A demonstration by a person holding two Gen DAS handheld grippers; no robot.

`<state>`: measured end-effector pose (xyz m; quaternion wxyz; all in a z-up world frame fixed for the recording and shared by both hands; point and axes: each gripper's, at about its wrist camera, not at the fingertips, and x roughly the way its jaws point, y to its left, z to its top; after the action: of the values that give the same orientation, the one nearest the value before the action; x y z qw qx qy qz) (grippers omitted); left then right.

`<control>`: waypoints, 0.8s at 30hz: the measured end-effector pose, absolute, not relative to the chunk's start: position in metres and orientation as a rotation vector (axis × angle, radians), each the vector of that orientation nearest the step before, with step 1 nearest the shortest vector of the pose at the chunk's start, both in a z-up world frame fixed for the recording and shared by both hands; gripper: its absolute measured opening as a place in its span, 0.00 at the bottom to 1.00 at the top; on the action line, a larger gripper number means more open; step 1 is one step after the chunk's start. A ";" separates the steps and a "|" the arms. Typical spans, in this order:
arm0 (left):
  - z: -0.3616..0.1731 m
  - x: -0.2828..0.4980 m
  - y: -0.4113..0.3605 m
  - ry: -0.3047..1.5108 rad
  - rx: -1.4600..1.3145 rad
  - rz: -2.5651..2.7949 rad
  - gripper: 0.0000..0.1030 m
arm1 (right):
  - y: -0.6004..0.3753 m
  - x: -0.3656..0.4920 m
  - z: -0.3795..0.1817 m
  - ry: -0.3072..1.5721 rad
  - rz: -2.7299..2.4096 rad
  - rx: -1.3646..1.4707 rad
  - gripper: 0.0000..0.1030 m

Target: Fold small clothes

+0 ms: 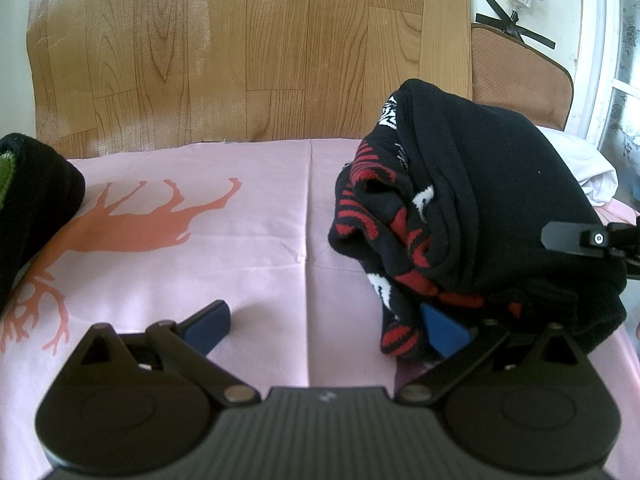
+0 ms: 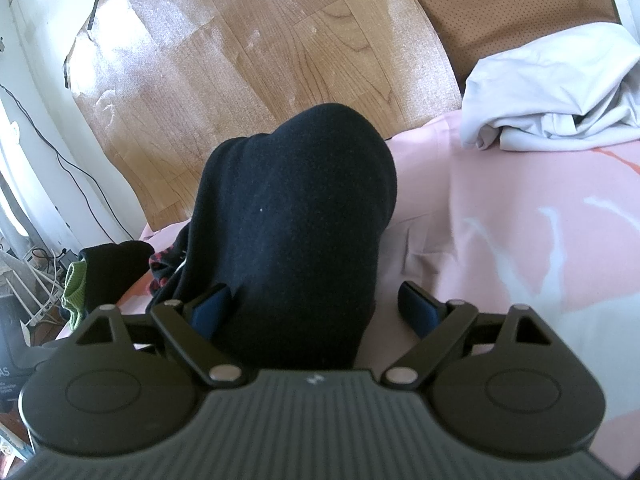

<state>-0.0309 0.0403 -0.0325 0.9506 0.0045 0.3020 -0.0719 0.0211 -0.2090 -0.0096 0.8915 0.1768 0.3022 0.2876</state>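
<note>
A black knitted garment with red and white pattern (image 1: 460, 216) lies bunched in a heap on the pink sheet (image 1: 240, 240). My left gripper (image 1: 324, 328) is open; its right finger (image 1: 444, 332) touches the heap's front edge, its left finger (image 1: 210, 326) rests over bare sheet. In the right wrist view the same black garment (image 2: 296, 216) rises between the fingers of my right gripper (image 2: 316, 312), which is open around it. The right gripper's tip also shows in the left wrist view (image 1: 576, 236), against the heap's right side.
A folded black and green garment (image 1: 32, 204) lies at the left edge of the bed, also in the right wrist view (image 2: 100, 276). A white cloth (image 2: 552, 92) lies at the back right. A wood-pattern panel (image 1: 248, 48) stands behind the bed.
</note>
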 end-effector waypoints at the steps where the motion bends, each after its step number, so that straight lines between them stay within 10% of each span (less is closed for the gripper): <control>1: -0.032 -0.031 0.040 0.614 0.009 -0.146 1.00 | -0.209 0.021 -0.010 0.627 0.597 0.367 0.90; 24: -0.032 -0.031 0.041 0.614 0.009 -0.147 1.00 | -0.209 0.021 -0.010 0.624 0.594 0.362 0.90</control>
<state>-0.0308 0.0405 -0.0325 0.9506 0.0046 0.3020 -0.0721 0.0210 -0.2088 -0.0104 0.8928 0.1745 0.3007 0.2864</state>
